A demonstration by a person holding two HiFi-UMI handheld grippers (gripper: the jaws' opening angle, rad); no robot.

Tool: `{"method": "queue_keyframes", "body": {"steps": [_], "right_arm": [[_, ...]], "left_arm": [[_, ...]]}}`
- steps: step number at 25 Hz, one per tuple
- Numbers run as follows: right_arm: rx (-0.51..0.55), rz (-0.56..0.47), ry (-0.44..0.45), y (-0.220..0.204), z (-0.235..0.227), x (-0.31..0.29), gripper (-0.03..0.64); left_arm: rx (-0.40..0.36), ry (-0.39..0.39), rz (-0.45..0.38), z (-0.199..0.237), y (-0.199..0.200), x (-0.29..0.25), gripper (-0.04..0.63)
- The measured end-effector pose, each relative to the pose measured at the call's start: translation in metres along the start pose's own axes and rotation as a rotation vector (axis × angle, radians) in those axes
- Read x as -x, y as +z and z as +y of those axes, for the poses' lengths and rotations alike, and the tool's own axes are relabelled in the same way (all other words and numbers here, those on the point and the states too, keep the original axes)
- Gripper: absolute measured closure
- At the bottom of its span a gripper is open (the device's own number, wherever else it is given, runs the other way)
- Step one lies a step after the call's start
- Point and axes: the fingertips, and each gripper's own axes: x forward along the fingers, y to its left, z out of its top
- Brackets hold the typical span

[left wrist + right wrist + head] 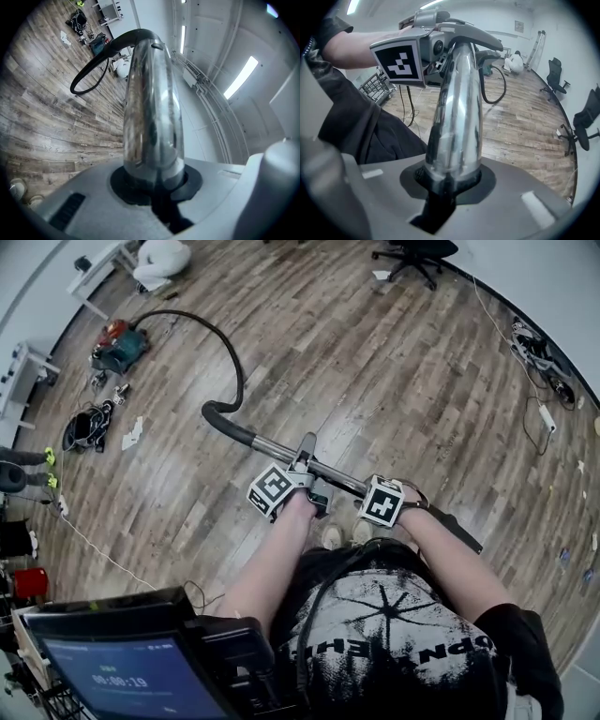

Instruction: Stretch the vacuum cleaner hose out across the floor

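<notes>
A chrome vacuum tube [281, 452] runs level in front of me, and both grippers clamp it. My left gripper [302, 476] is shut on the tube [152, 117] nearer the curved black handle [217, 412]. My right gripper [375, 495] is shut on the same tube [454, 117] further back, pointing steeply down. From the handle the black hose [228, 352] arcs over the wooden floor to the teal and red vacuum body [120, 347]. The hose [89, 75] still lies in a bend. In the right gripper view the left gripper's marker cube [399, 60] sits above the tube.
A person in white [161, 259] crouches at the far wall by a white table [98, 268]. A black bag and cables [86, 427] lie left. Office chairs [414, 253] stand at the back, and a power strip with cords [544, 413] lies right. A screen [131, 671] is close at the bottom left.
</notes>
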Motion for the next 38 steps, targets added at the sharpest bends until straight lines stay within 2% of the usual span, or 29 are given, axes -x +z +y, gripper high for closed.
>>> {"method": "queue_keyframes", "body": {"steps": [7,13,21,28,33,38], "right_arm": [[-0.028,0.040,-0.043,-0.001,0.004,-0.015,0.535],[-0.047,0.070,-0.065,-0.009,0.013,-0.012,0.535],[-0.002,0.059,-0.085,-0.011,0.009,-0.007,0.537],[0.032,0.043,-0.054,-0.067,0.013,0.013,0.535],[0.036,0.050,-0.037,-0.084,0.009,0.032,0.535],[0.032,0.041,-0.036,-0.135,0.019,0.036,0.535]], "left_arm": [[0.028,0.002,0.027,0.020,-0.001,0.003,0.552],[0.045,0.013,0.045,0.021,-0.009,0.009,0.552],[0.038,0.026,0.004,0.014,-0.009,0.013,0.552],[0.022,0.044,-0.034,0.000,-0.064,0.010,0.552],[0.032,0.056,-0.040,-0.013,-0.081,0.001,0.552],[0.027,0.057,-0.032,-0.015,-0.134,0.000,0.552]]}}
